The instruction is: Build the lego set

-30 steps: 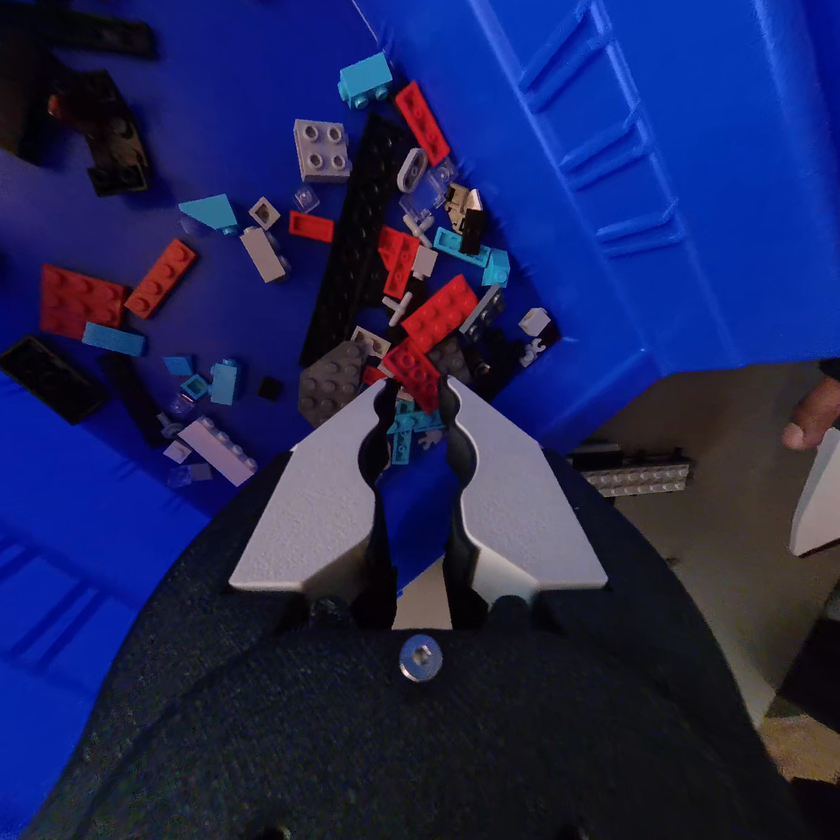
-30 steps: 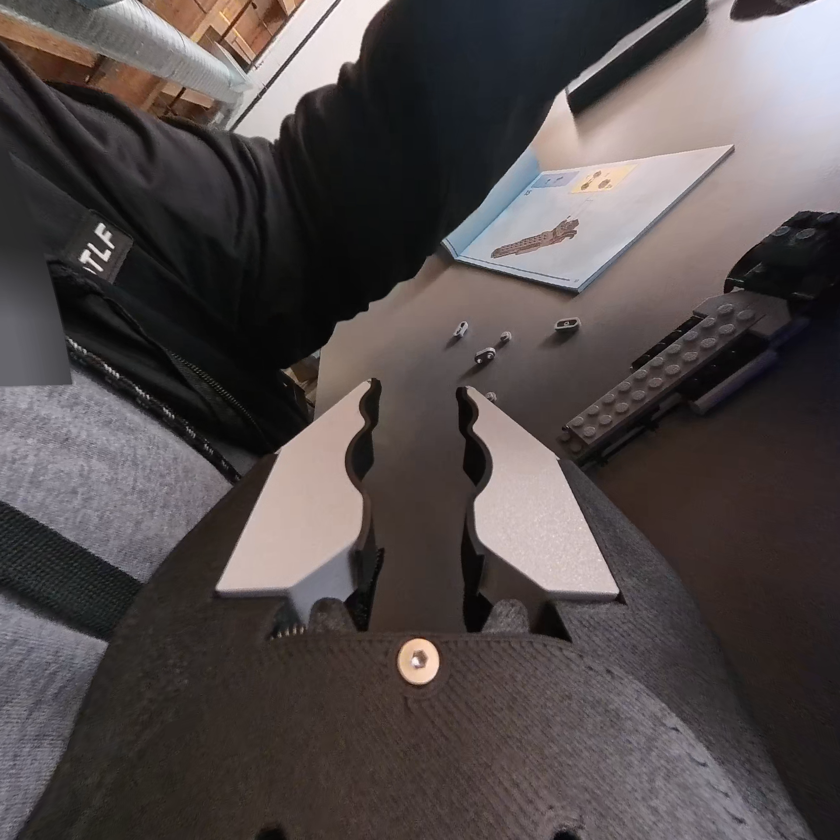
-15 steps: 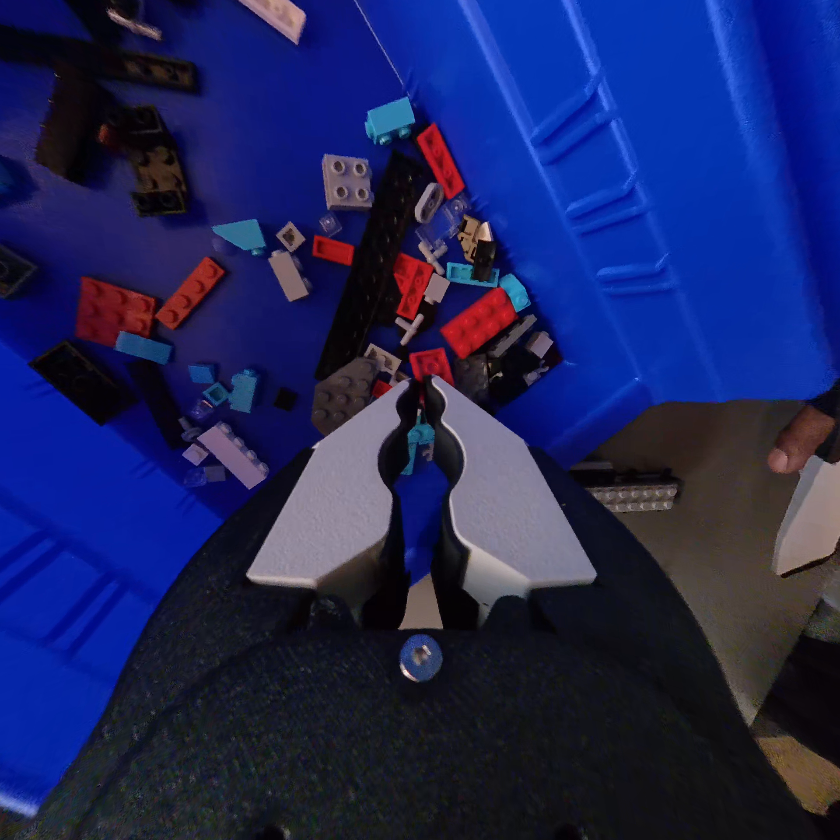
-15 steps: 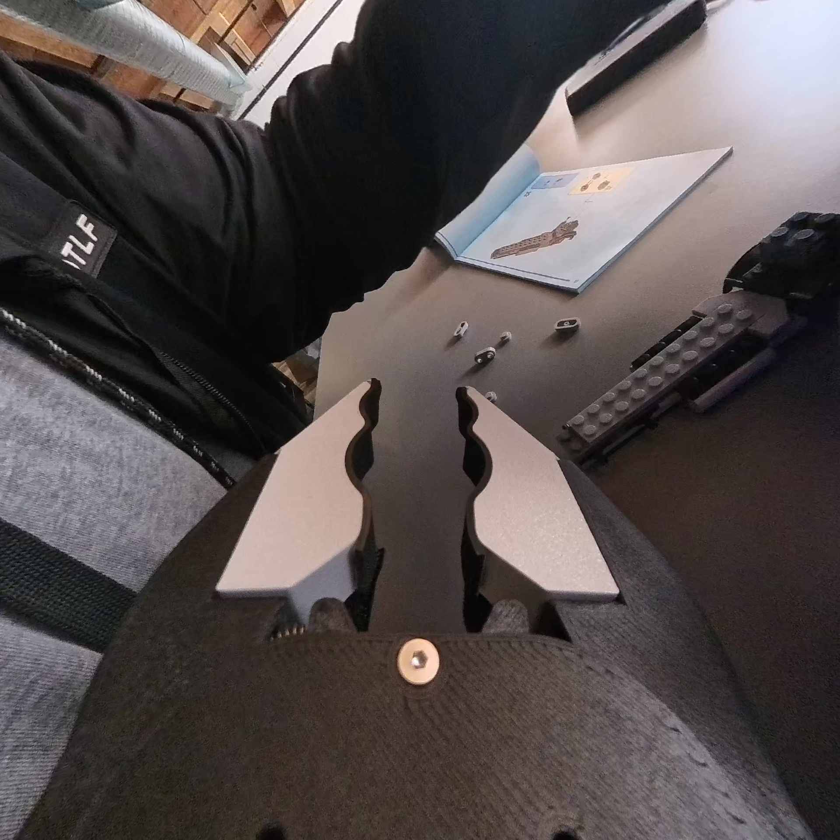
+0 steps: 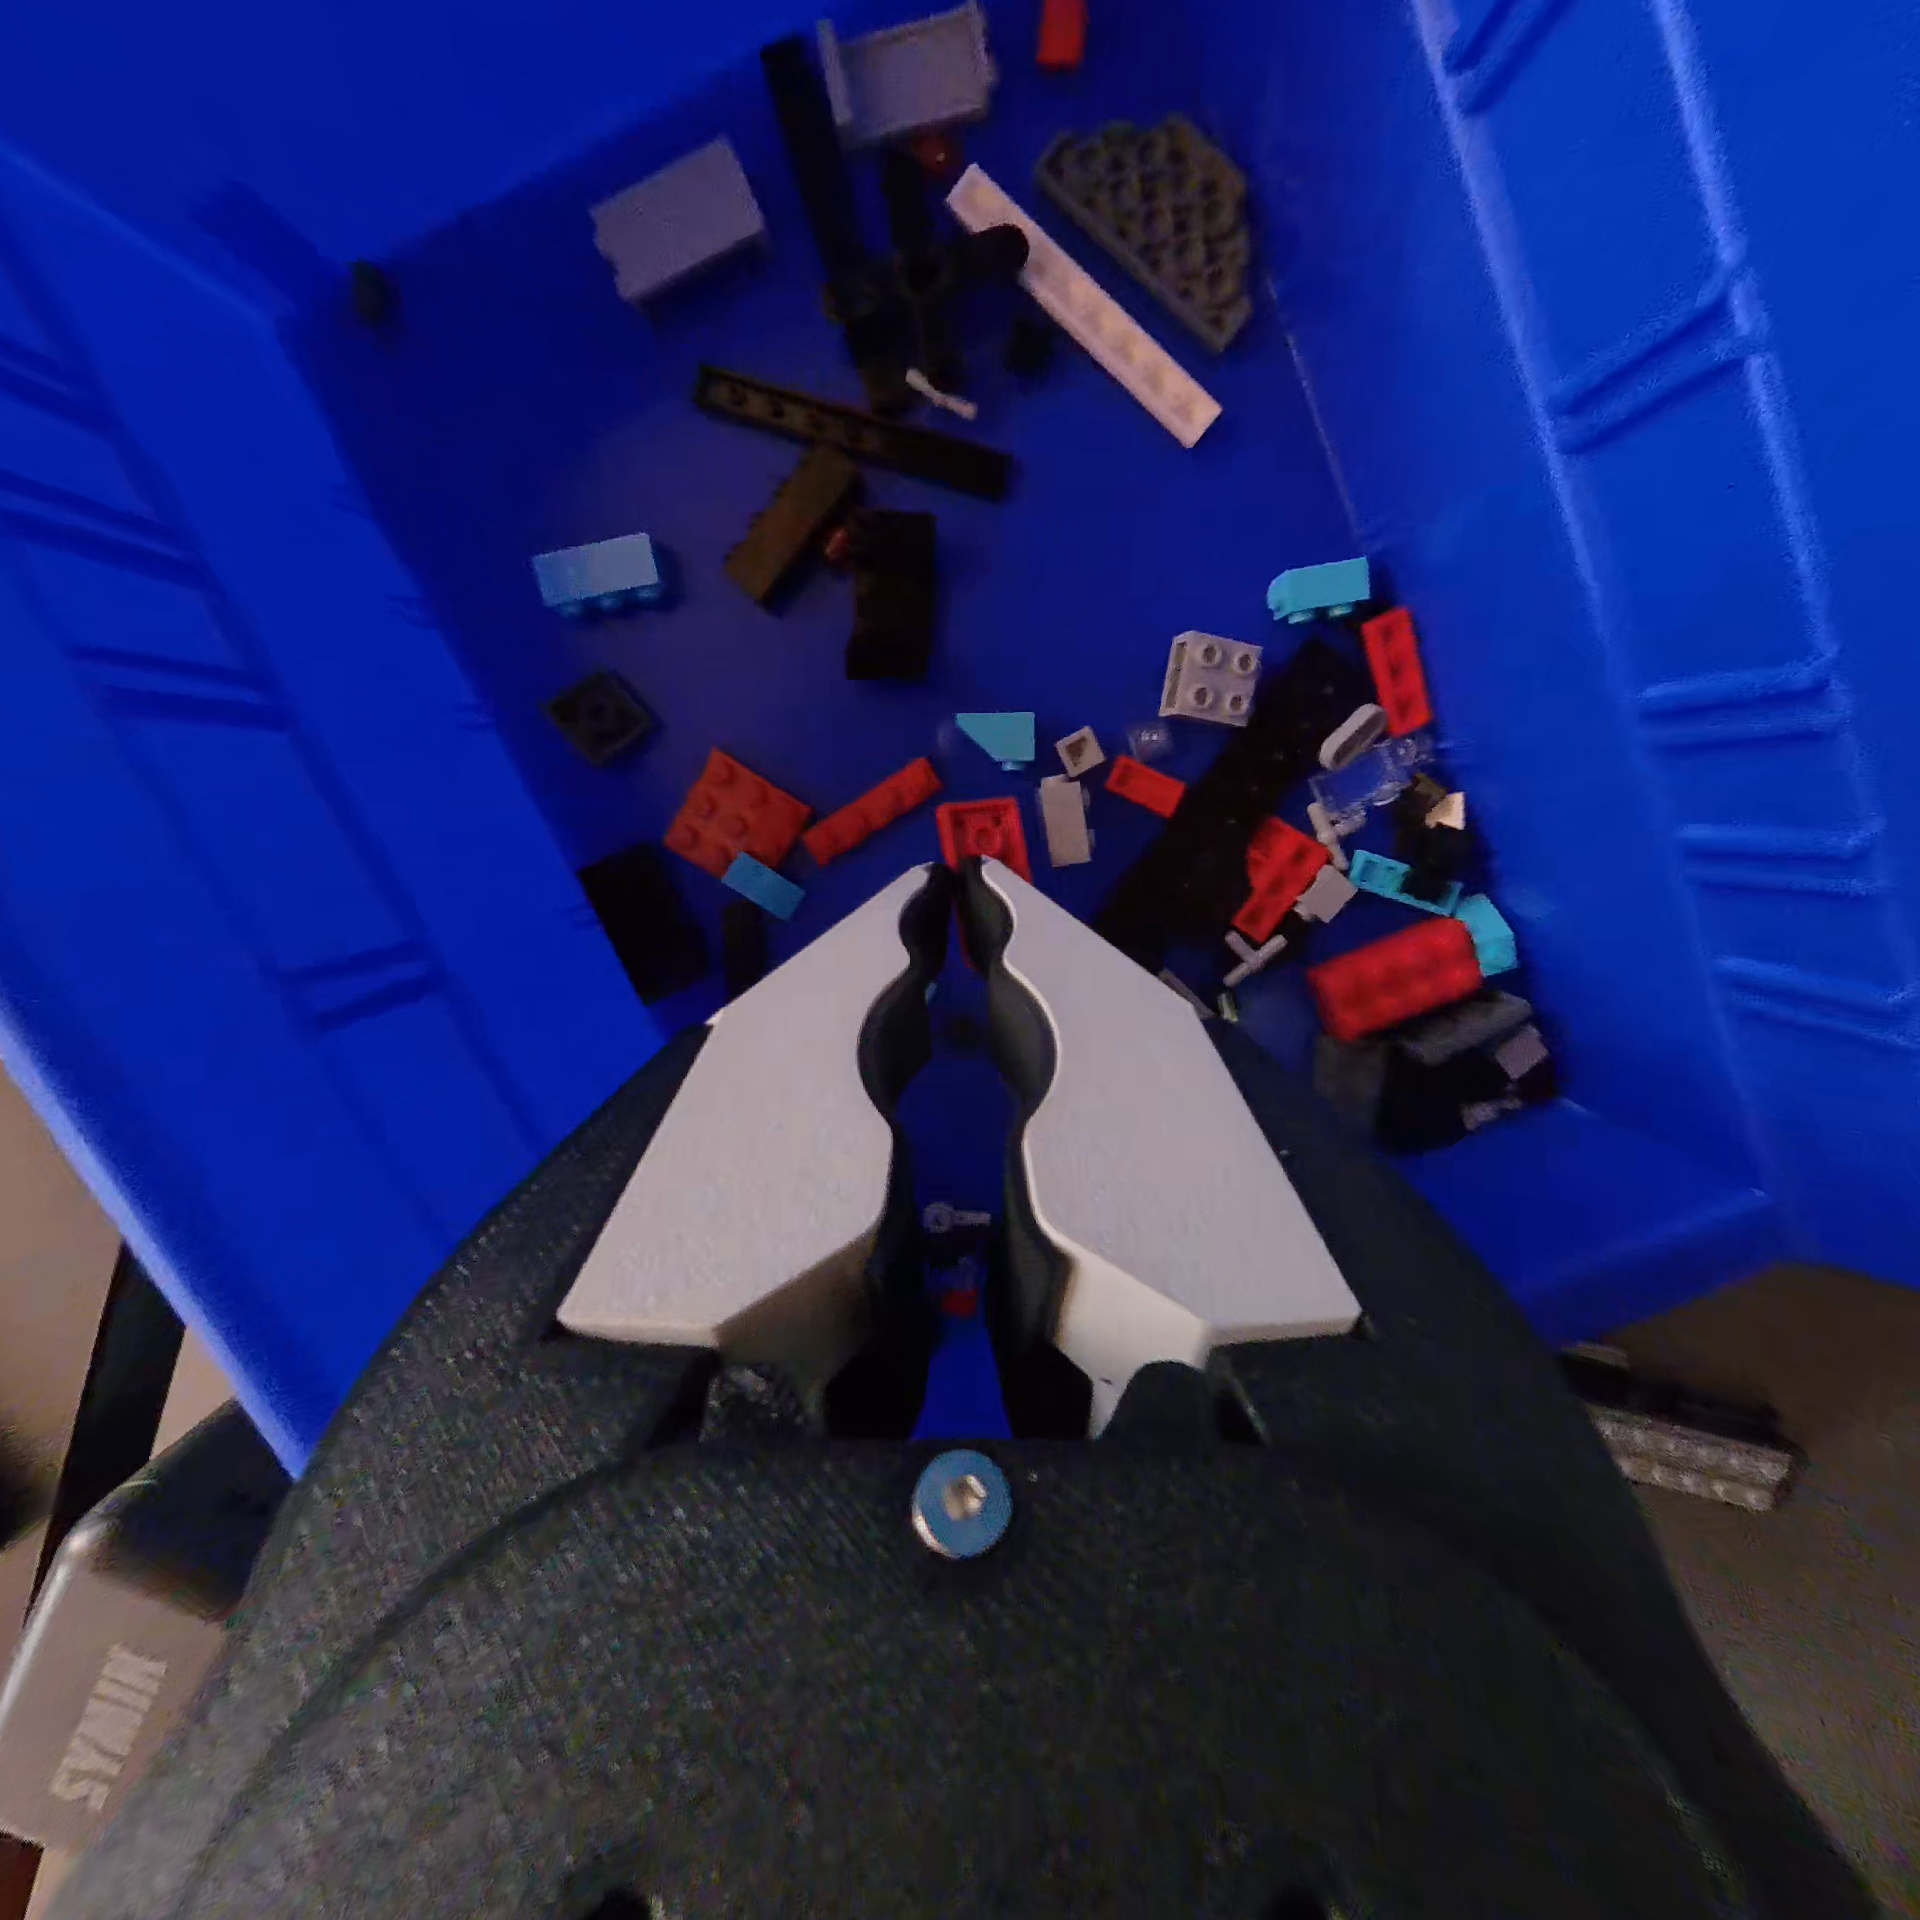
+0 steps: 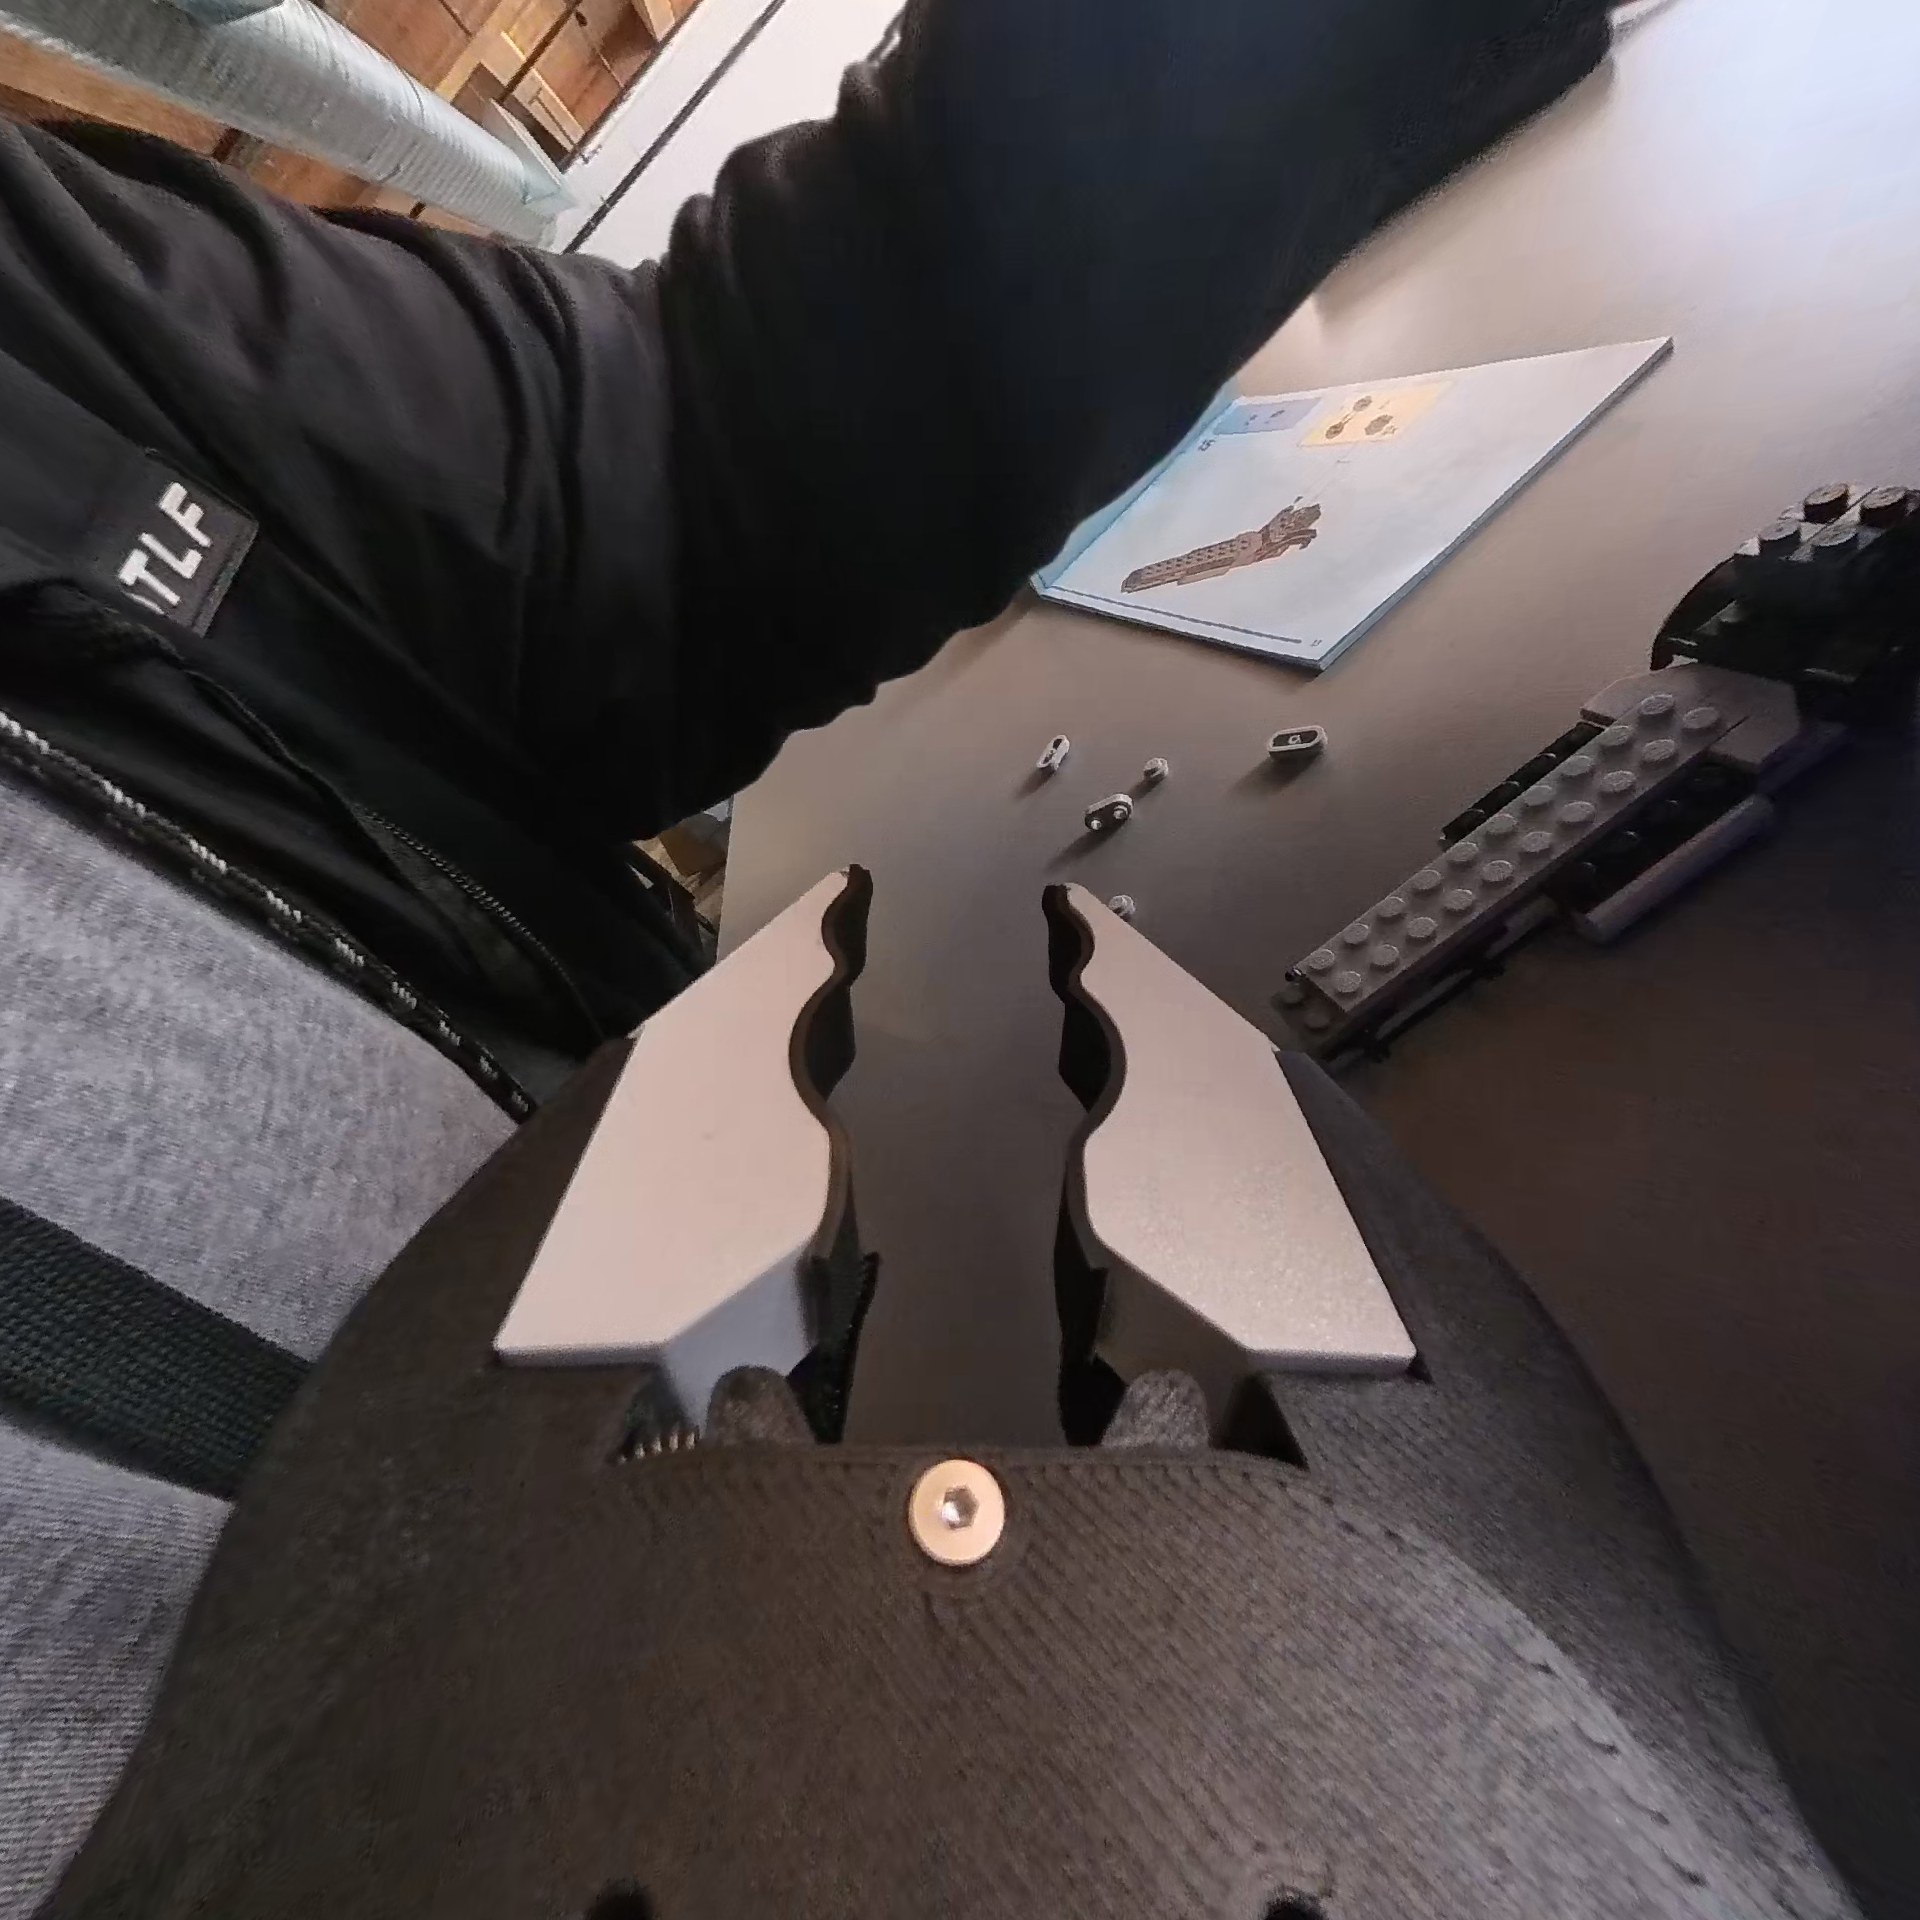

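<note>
In the left wrist view my left gripper [image 5: 958, 873] is over a blue bin [image 5: 312, 727] of loose bricks, jaws nearly together. It is shut on a small red plate [image 5: 982, 831] held at the fingertips, above the bin floor. Red, teal, grey and black pieces [image 5: 1392, 977] lie piled in the bin's right corner. In the right wrist view my right gripper [image 6: 956, 899] is open and empty above a dark table. The partly built grey and black model [image 6: 1538, 862] lies to its right.
An open instruction booklet [image 6: 1403, 520] lies on the table beyond a few tiny grey pieces [image 6: 1107, 812]. A person's black sleeve [image 6: 831, 416] crosses the upper left. Long black plates [image 5: 852, 426] and a dark grey wedge plate [image 5: 1153, 218] lie at the bin's far end. Tip to tip, the grippers are about 30 cm apart.
My left gripper closed on the small red plate in the pile, then pulled back and up with it, so more of the bin shows. The right gripper has stayed still and open.
</note>
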